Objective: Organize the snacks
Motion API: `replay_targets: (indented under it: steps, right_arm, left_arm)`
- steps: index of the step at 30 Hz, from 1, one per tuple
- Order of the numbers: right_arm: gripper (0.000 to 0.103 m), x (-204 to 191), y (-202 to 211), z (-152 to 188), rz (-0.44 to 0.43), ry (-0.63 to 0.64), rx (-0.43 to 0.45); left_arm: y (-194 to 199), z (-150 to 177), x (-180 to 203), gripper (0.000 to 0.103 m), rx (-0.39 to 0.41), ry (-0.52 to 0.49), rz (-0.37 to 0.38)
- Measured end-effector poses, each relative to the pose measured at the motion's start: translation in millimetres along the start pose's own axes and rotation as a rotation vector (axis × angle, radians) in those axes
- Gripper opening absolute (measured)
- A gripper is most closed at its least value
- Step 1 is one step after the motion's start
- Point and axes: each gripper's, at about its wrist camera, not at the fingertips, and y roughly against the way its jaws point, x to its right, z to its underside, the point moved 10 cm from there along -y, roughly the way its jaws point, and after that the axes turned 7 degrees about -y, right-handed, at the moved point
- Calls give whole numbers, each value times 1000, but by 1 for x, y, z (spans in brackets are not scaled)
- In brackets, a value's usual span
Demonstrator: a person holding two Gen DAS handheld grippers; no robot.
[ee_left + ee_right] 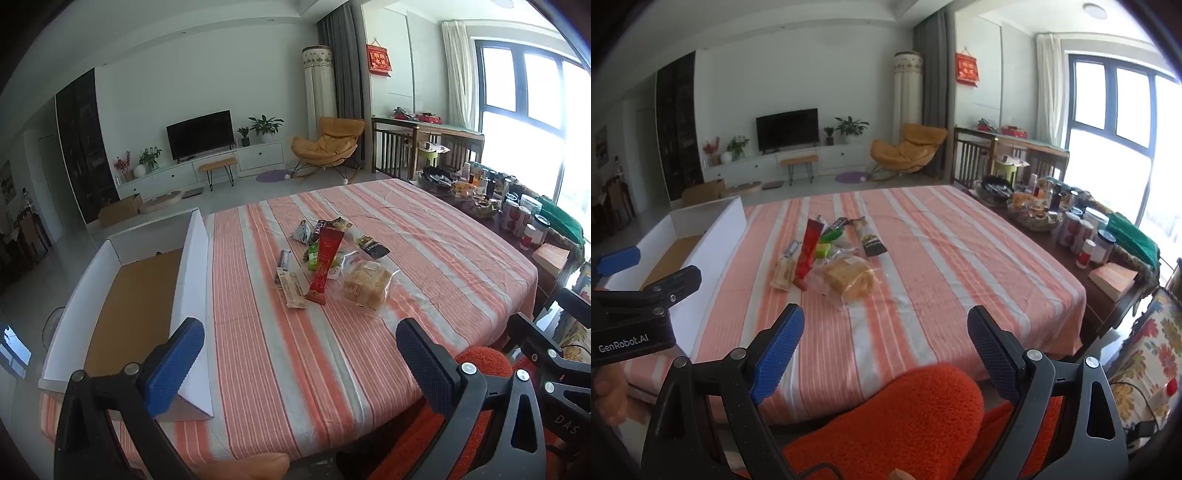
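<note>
A: Where are the snacks?

B: In a loose pile near the middle of the table with the orange, white and grey striped cloth (424, 236). A long red foil sachet (323, 264) lies across the top, a clear bag of golden-brown bread cubes (367, 282) sits at its right, and a pale wrapped bar (293, 290) at its left. Small dark and green packets (332, 227) cluster behind them; their labels are too small to read.

A: And the container?

B: A shallow white cardboard box with a brown floor (147, 291) sits on the table's left part, well apart from the pile. Nothing shows on the part of its floor that is visible.

A: The tongs?

B: The left gripper (299, 356) has its blue-padded fingers spread wide with nothing between them, hovering over the near edge of the cloth by the box's corner. The right gripper (884, 343) is likewise spread wide and bare, above an orange fuzzy fabric (901, 413) at the near table edge.
</note>
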Motion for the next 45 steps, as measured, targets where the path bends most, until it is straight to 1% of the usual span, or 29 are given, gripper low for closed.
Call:
replay_targets:
  steps: [5, 8, 12, 16, 19, 23, 29, 32, 35, 41, 45]
  right_arm:
    - [92, 8, -11, -3, 30, -18, 10]
    - [92, 5, -20, -1, 20, -31, 19]
    - [92, 6, -28, 2, 24, -14, 8]
    - [92, 18, -33, 7, 46, -49, -3]
    - [92, 22, -38, 8, 67, -63, -15]
    - [92, 18, -44, 13, 80, -45, -32]
    - [92, 4, -43, 13, 65, -28, -12]
    - [92, 0, -43, 14, 60, -12, -11]
    - [92, 1, -46, 17, 57, -12, -23]
    - [92, 10, -47, 19, 66, -32, -26]
    - [92, 13, -44, 17, 69, -40, -19]
  left_arm:
    - [-10, -1, 7, 103, -25, -15, -13]
    - [-15, 3, 11, 103, -28, -28, -13]
    - [-23, 8, 16, 103, -31, -25, 16]
    - [-37, 9, 23, 103, -34, -5, 64]
    - [-47, 12, 26, 103, -46, -7, 75]
    - [-59, 19, 26, 103, -69, 13, 94]
    - [-59, 26, 17, 103, -62, 4, 66]
    - [-61, 27, 12, 103, -67, 19, 60]
    - [-63, 28, 13, 103, -76, 32, 64]
    - [-62, 30, 25, 103, -73, -6, 63]
    - [-61, 29, 27, 103, -73, -9, 65]
